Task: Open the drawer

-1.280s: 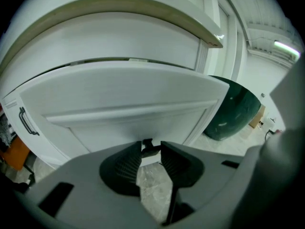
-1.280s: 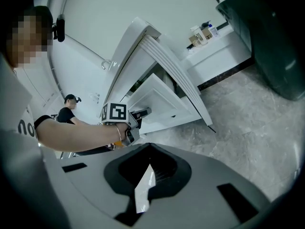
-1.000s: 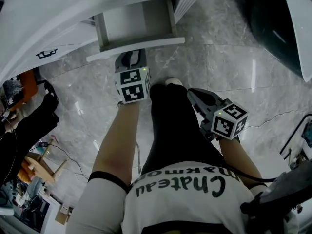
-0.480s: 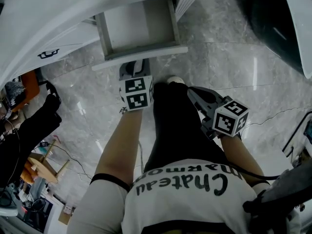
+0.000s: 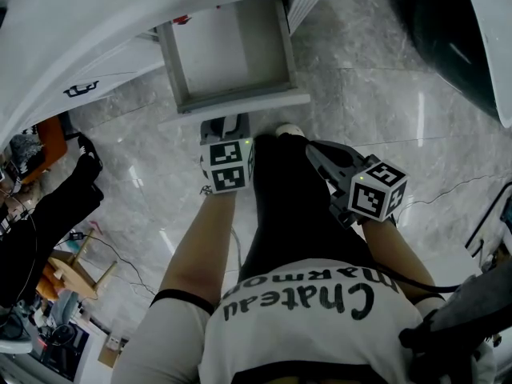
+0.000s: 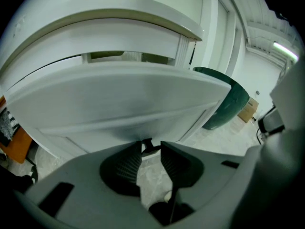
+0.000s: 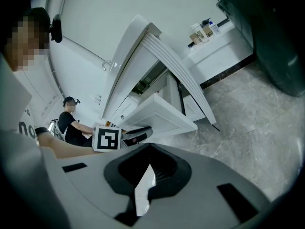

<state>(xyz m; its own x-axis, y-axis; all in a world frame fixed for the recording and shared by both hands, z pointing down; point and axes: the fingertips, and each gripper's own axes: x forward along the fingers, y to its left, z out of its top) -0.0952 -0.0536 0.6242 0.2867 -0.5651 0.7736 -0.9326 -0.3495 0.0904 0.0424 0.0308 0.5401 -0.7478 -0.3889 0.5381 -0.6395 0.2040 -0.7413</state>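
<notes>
Under the counter [image 5: 96,22], the drawer [image 5: 240,101] is standing partly open.
My left hand-held gripper [image 6: 151,146] is clamping its thin handle [image 6: 147,146]; my right hand-held gripper [image 7: 149,168] is idling, jaws together. A skewed pull could slip my grip off or jam the drawer.

Glossy grey marble floor [image 5: 360,110] spreads below the white desk [image 5: 96,22]. A dark green rounded object [image 5: 448,38] stands to the desk's right and a wooden stool [image 5: 68,274] to its left.
</notes>
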